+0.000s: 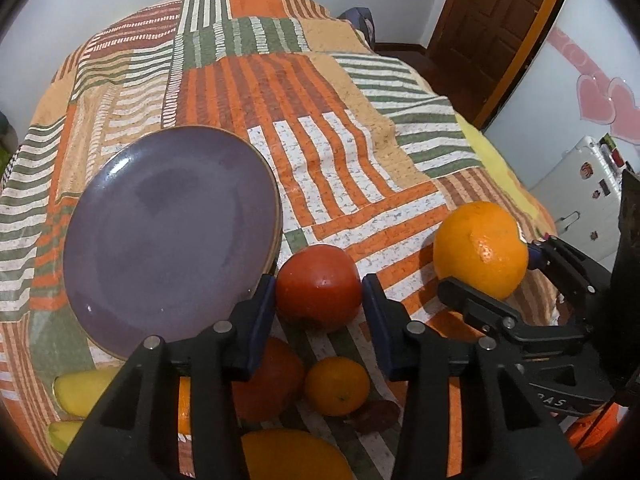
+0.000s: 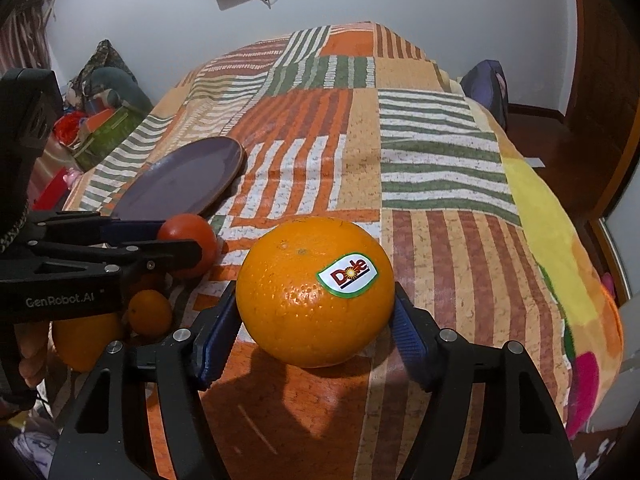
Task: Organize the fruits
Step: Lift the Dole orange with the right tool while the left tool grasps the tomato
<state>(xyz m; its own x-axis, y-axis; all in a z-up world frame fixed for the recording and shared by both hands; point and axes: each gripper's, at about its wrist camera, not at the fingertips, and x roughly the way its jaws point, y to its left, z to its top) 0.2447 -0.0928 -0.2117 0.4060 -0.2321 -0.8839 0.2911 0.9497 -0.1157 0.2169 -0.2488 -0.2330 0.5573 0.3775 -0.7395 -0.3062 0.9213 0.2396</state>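
Observation:
My left gripper [image 1: 319, 288] is shut on a red tomato [image 1: 319, 286], held above the bed just right of the purple plate [image 1: 168, 236]. My right gripper [image 2: 316, 300] is shut on a large orange [image 2: 315, 291] with a Dole sticker, held above the bedspread. The orange [image 1: 480, 249] and the right gripper [image 1: 500, 276] also show at the right of the left wrist view. The tomato [image 2: 190, 240], the left gripper [image 2: 176, 242] and the plate [image 2: 180, 178] show at the left of the right wrist view.
Under the left gripper lie a small orange [image 1: 337, 386], a second red fruit [image 1: 268, 380], a large orange fruit [image 1: 294, 456] and yellow pieces [image 1: 82, 390]. The striped bedspread [image 1: 320, 120] covers the bed. A white fridge [image 1: 576, 196] and a door [image 1: 492, 20] are at the right.

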